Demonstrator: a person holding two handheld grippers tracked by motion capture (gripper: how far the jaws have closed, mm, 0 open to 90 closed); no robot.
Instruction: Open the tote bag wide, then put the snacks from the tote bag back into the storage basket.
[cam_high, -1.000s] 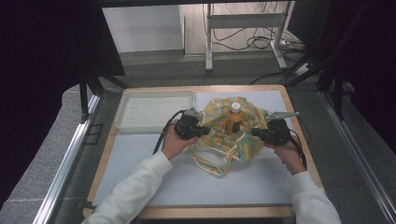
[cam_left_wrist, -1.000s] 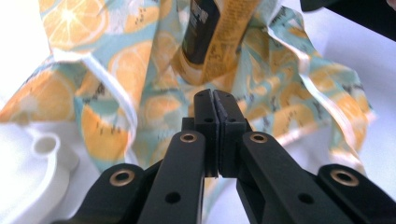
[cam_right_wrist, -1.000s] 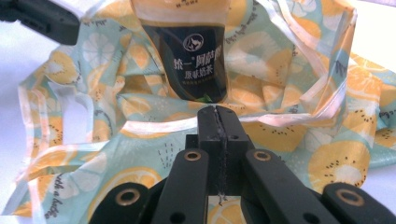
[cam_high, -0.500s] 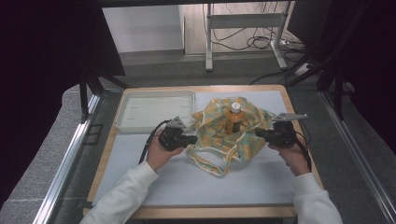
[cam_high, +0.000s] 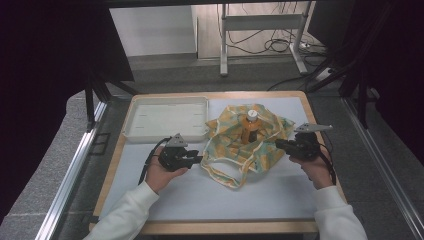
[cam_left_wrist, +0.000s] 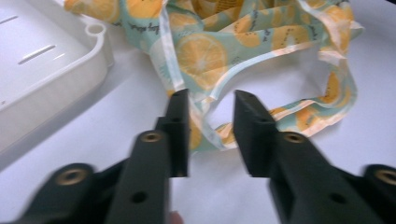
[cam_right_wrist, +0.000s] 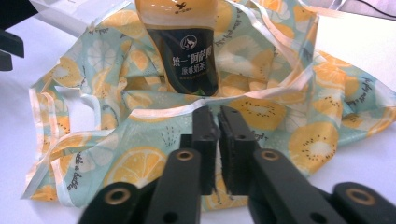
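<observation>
My left hand-held gripper (cam_high: 196, 159) has just been opening and has nothing in it, my right hand-held gripper (cam_right_wrist: 219, 122) is opening a crack by the lemon bag (cam_high: 235, 150) holding the bottle (cam_high: 250, 126) on the worktop (cam_high: 260, 195), so next I think I pull back.

The high view is looking forward and down on the tabletop (cam_high: 250, 200) from above the person's side, taking in the whole board from some way off. The left gripper view is riding low, close behind the left claw (cam_left_wrist: 211, 107), facing across the bag (cam_left_wrist: 261, 42) with the tray (cam_left_wrist: 42, 70) at its left. The right gripper view is sitting close behind the right claw (cam_right_wrist: 219, 119), facing the bottle (cam_right_wrist: 184, 51). All three are sharing the bag.
</observation>
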